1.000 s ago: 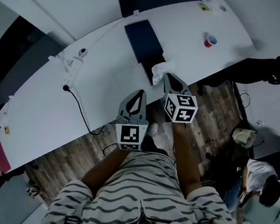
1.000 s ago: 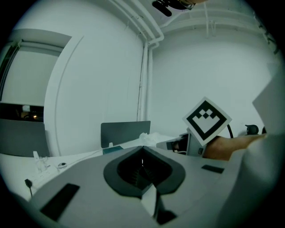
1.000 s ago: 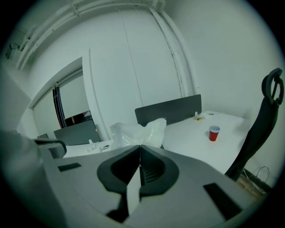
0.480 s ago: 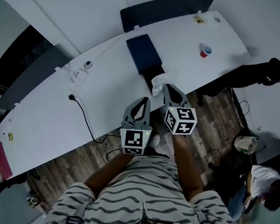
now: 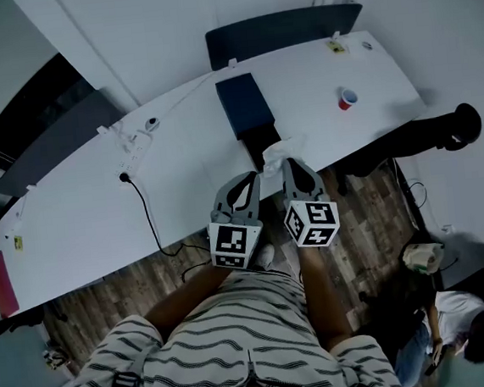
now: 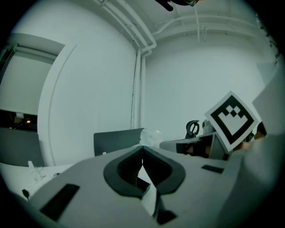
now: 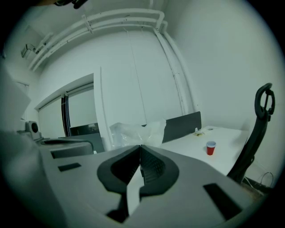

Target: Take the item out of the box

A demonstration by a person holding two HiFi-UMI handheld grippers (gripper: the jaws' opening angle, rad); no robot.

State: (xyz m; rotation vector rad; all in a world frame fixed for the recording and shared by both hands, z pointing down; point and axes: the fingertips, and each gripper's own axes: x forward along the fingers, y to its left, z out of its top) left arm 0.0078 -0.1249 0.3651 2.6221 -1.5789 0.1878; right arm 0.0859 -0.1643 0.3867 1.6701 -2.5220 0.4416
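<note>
A dark blue box (image 5: 245,103) lies on the white table (image 5: 83,221), with a black open part (image 5: 261,137) at its near end. A crumpled clear plastic bag (image 5: 279,150) sits at the table's near edge, just right of that black part. My right gripper (image 5: 290,165) is shut with its tip on the bag; in the right gripper view the bag (image 7: 133,132) bulges just beyond the closed jaws. My left gripper (image 5: 250,179) hangs beside it over the floor, shut with nothing in it.
A red cup (image 5: 347,98) stands at the table's far right. A power strip (image 5: 130,143) and black cable (image 5: 148,213) lie to the left. A dark partition (image 5: 281,28) backs the table. A person (image 5: 456,338) crouches at lower right.
Both grippers have drawn a little closer to my body and to each other. The bag stays at the right gripper's tip. The table has drifted upward in view.
</note>
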